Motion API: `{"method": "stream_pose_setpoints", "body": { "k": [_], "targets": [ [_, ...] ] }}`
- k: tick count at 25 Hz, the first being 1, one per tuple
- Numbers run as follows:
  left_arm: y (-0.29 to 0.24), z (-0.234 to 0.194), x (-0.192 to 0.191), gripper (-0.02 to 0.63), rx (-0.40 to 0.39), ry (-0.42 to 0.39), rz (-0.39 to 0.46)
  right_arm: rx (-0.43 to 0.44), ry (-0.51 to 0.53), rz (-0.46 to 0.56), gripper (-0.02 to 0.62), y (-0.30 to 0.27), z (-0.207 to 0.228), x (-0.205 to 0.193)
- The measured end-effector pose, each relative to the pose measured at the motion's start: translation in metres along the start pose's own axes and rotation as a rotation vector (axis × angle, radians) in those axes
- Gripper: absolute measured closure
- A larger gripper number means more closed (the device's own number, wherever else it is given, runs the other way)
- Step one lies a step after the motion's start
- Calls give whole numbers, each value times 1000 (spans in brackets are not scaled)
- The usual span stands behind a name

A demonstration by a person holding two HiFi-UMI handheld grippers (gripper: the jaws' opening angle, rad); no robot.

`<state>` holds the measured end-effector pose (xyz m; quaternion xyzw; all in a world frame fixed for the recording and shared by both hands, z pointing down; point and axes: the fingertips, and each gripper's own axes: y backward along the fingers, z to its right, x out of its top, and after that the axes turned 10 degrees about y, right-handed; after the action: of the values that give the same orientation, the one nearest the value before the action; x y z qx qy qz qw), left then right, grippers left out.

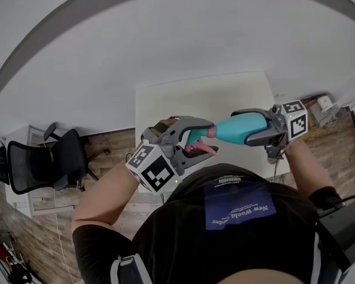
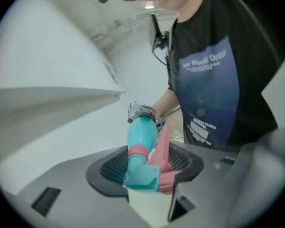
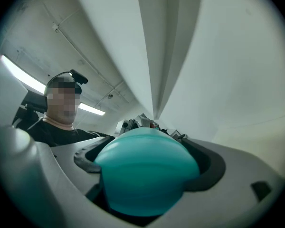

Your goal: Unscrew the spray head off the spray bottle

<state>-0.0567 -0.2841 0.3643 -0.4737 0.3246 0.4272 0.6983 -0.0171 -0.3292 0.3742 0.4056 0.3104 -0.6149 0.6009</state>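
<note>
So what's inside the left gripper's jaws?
The spray head, teal with a pink trigger, sits between the left gripper's jaws, on the teal bottle. Its lower edge is hidden behind a white pad.

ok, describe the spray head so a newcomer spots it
Over the table, the person holds a teal bottle between two grippers. The spray head is its end between the jaws of the left gripper: teal, with a pink collar and pink trigger, unlike the plain body.

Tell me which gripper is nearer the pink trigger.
Left. The left gripper grips the spray head bearing the trigger; the right gripper holds the far end of the bottle.
</note>
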Motion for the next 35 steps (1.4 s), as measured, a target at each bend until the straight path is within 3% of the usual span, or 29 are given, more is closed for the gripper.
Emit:
{"method": "stream_pose_setpoints", "body": {
  "k": [5, 9, 10, 11, 19, 24, 30, 35],
  "targets": [
    [2, -8, -1, 370, -78, 372, 45, -14, 5, -29, 130, -1, 2, -6],
    [7, -21, 5, 401, -78, 554, 108, 8, -14, -10, 130, -2, 0, -4],
    [9, -25, 7, 468, -75, 604, 140, 18, -18, -1, 130, -2, -1, -2],
    [11, -29, 9, 468, -76, 651, 173, 25, -21, 8, 131, -3, -3, 0],
    [15, -32, 8, 468, -131, 875, 308, 32, 10, 24, 130, -2, -7, 2],
    [19, -39, 5, 469, -150, 1097, 433, 20, 89, 25, 130, -1, -11, 4],
    [27, -47, -12, 469, -179, 1368, 573, -32, 266, -43, 131, -9, -13, 8],
    [40, -54, -28, 470, -136, 1452, 667, -59, 307, -60, 132, -5, -8, 9]
  ]
}}
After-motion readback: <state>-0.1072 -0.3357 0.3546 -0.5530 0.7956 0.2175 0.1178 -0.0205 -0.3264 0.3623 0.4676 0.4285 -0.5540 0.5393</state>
